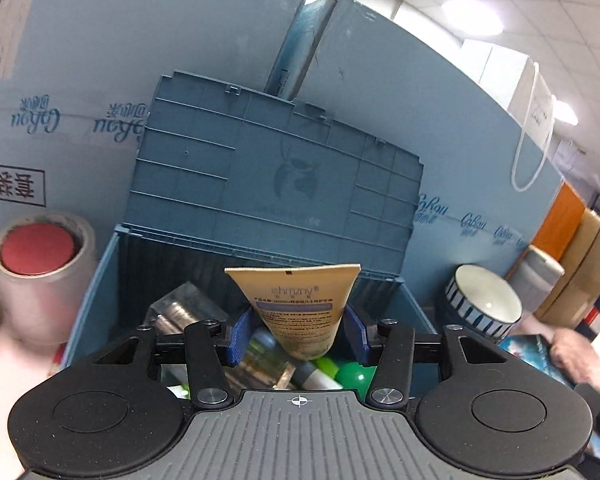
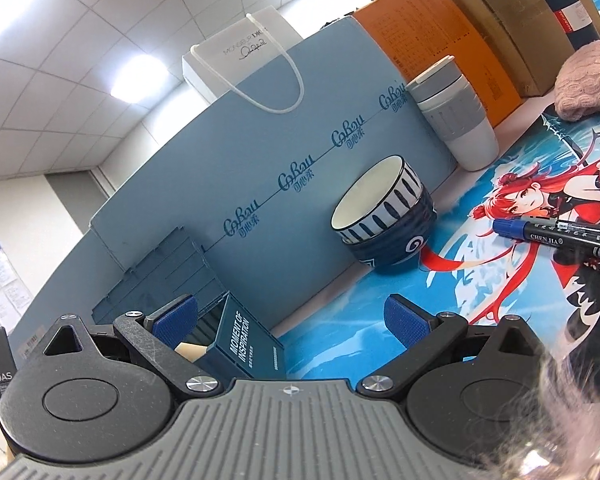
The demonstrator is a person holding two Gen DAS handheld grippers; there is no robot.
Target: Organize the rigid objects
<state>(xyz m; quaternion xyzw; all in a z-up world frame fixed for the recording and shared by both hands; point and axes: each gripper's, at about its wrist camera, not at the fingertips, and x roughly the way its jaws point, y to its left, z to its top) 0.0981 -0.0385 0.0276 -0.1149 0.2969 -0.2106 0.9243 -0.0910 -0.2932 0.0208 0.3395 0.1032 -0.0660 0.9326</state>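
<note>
Left tool [image 1: 298, 328]: narrow, pads on both sides of the tube [image 1: 300, 304], low centre of the left view. Tube is cap down and crimp up, hanging over the open box [image 1: 96, 280]. It's not in yet.

Risks:
- The grip sits low on the tapered part, so the tube could slip or tip on release and end up leaning on the lid [image 1: 260, 168], which stands upright right behind it.
- The box is already crowded under the tube: clear bottle [image 1: 184, 308] at left, grey-white tube [image 1: 316, 376], green ball [image 1: 352, 376] at right. Dropped from here, the tube likely lands on top of them and rolls. Pushed down, the cap jams against them.
- If the lid gets knocked it could fall shut on the tool.

Around it, left to right in the left view:
- Tape roll [image 1: 40, 276] stands just beside the box's left wall and limits any sideways swing.
- Bowl [image 1: 484, 300] and cup [image 1: 540, 276] are to the right of the box, apart from it.
- A hand [image 1: 576, 356] is at the right edge.

Right tool [image 2: 292, 320]: wide, nothing between the pads, low centre of the right view. It hovers over the mat [image 2: 380, 340] on the bench, with the box corner [image 2: 244, 344] just past its left pad.
- Bowl [image 2: 388, 216] is at centre, tilted against the blue wall panel, so it may rock if nudged.
- Cup [image 2: 452, 120] is upper right.
- Pen [image 2: 560, 236] lies loose on the mat at the right edge and looks like an easy next pick, with nothing blocking it.
</note>
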